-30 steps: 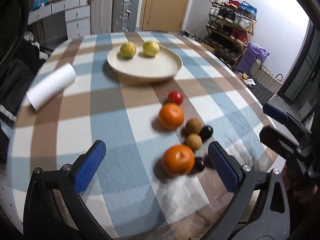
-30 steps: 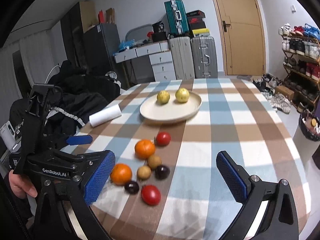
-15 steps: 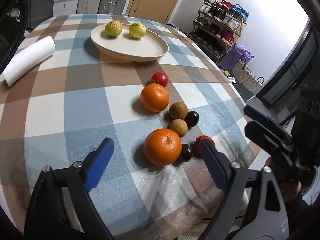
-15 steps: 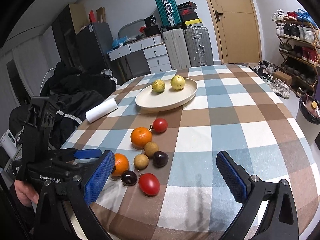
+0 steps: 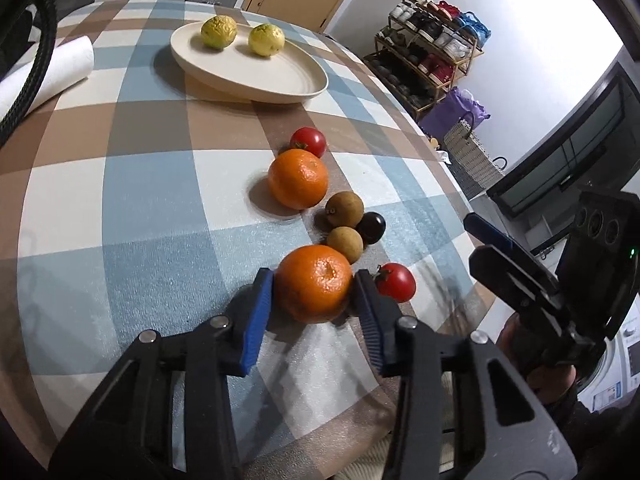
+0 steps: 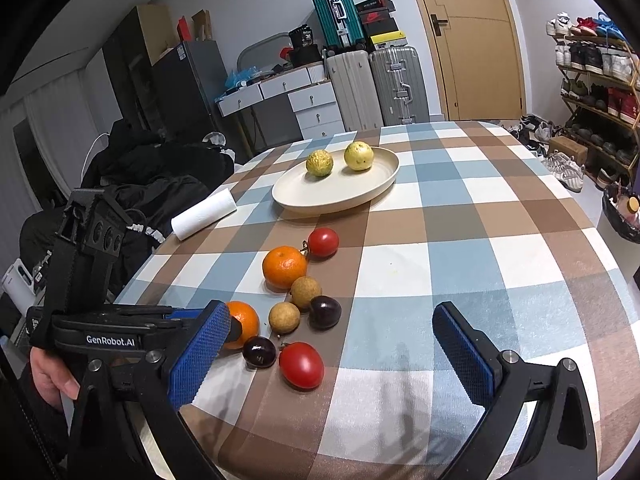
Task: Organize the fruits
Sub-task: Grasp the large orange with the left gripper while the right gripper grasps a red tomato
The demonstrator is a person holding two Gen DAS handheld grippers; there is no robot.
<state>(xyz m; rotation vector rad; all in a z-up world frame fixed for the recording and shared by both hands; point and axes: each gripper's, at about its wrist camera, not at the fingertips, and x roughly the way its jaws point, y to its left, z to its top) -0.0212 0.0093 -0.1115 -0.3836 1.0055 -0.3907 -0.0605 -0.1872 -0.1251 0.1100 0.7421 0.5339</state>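
- Against the earlier left wrist view, we see the left gripper (image 5: 314,300) much narrower: its blue pads stood wide with the fruit well ahead, and now they flank the near orange (image 5: 314,294), one at its 9 o'clock and one at its 3 o'clock.
- Its jaws are closing with that orange between them; the pads look to be touching the peel on both sides, so we read it as gripped on the cloth.
- We also see the plate (image 5: 280,80) shifted toward 11 o'clock in that view, and the whole view tipped lower over the table (image 5: 120,200).
- In the right wrist view little has changed: the right gripper (image 6: 332,344) is wide apart with nothing between its pads, hovering above the table's near edge.
- From there, the left gripper reaches in from 9 o'clock, tilted down, a hand (image 6: 52,372) on its handle at 8 o'clock.
- The far orange (image 5: 298,178) sits at 12 o'clock of the gripped one, with a small tomato (image 5: 308,142) just beyond it.
- Two brown fruits (image 5: 345,224) and a dark plum (image 5: 372,227) lie between the oranges, toward 1 o'clock.
- A second tomato (image 5: 396,282) lies just beside the right pad at 3 o'clock.
- Two yellow fruits (image 5: 242,36) rest on the plate's far side.
- A paper roll (image 5: 52,68) lies at 10 o'clock.
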